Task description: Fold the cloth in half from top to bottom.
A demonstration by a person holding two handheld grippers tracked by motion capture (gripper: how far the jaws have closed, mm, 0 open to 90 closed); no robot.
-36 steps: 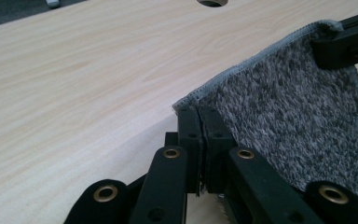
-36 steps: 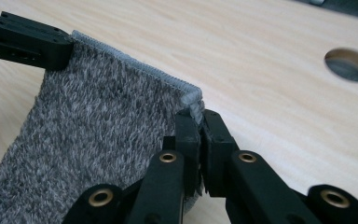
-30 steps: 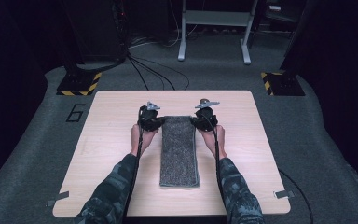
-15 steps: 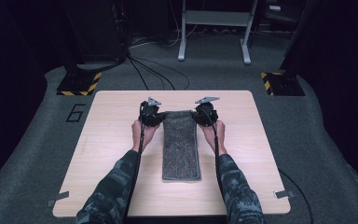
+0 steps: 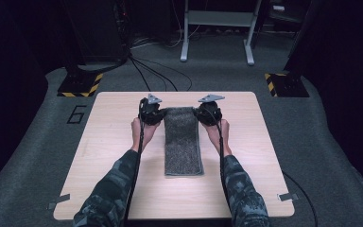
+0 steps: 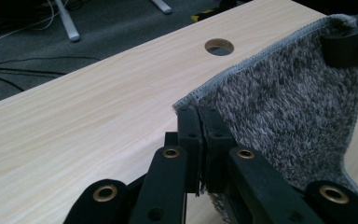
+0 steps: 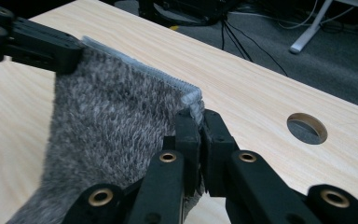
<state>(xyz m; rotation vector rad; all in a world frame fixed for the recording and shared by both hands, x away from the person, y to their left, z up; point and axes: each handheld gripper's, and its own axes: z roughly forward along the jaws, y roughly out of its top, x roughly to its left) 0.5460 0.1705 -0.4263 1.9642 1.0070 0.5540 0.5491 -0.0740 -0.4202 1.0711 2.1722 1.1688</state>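
Observation:
A long grey towel (image 5: 183, 146) lies lengthwise down the middle of the light wooden table (image 5: 108, 161). Its far end is raised off the wood between the two grippers. My left gripper (image 5: 162, 114) is shut on the far left corner; in the left gripper view the jaws (image 6: 199, 115) pinch the hemmed edge of the towel (image 6: 284, 107). My right gripper (image 5: 198, 113) is shut on the far right corner, and its jaws (image 7: 199, 116) clamp the towel (image 7: 107, 130) at the hem. Each gripper view shows the other gripper across the cloth.
A round cable hole (image 6: 219, 46) (image 7: 307, 127) sits in the table beyond the towel's far end. Past the far edge are floor cables (image 5: 146, 71), a white stand's legs (image 5: 217, 47) and hazard-striped bases (image 5: 80, 85). Bare wood lies either side of the towel.
Both grippers have moved slightly toward the table's far edge with the towel's corners, and the towel's near end has slid a little away from the person.

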